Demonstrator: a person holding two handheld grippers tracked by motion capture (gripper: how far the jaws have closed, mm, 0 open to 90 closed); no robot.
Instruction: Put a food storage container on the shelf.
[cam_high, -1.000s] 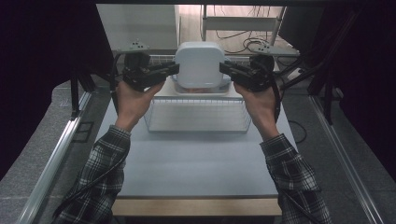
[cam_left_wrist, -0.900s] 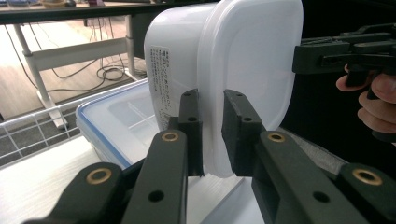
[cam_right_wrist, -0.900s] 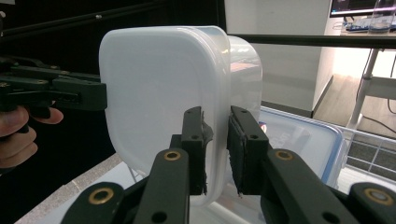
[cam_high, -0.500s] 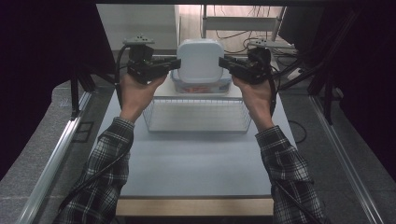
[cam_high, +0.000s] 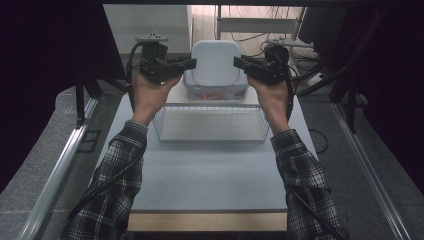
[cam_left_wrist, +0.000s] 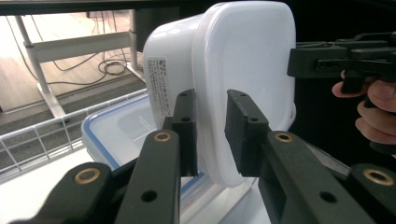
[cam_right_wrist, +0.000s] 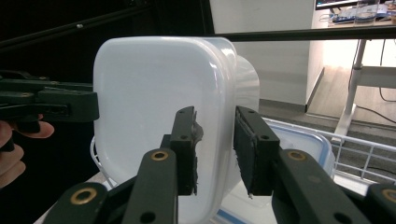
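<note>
The white box (cam_high: 215, 62) stands on one edge on top of the clear container with the blue-rimmed lid (cam_high: 215, 92). This container sits on the table (cam_high: 210, 170) just beyond the wire basket (cam_high: 212, 125). The broad lid face of the white box is turned toward the person, and its thin dimension runs front to back.

**Governing relation.** The white box lies directly between the two tools. The left gripper (cam_high: 192, 62) meets its left edge and the right gripper (cam_high: 236, 62) meets its right edge. Both are held level, point inward at each other, and are equally near. Neither hand has the advantage.

**Gripper state.**
- **Left gripper view:** the jaws straddle the rim of the white box, one pad on the body side and one on the lid side.
- **Right gripper view:** the arrangement is mirrored.
- **Both grippers:** the jaws have just been opening a little, with the rim between them. They are only narrowly apart, and the rim fills the whole gap. It cannot be told whether the pads press on the plastic or merely flank it.

**Consequence for the coming move (a judgement).** Any withdrawal should run straight outward along the line joining the two tools. A forward or backward drift would push a pad against the upright face and tip the white box off the container below.
</note>
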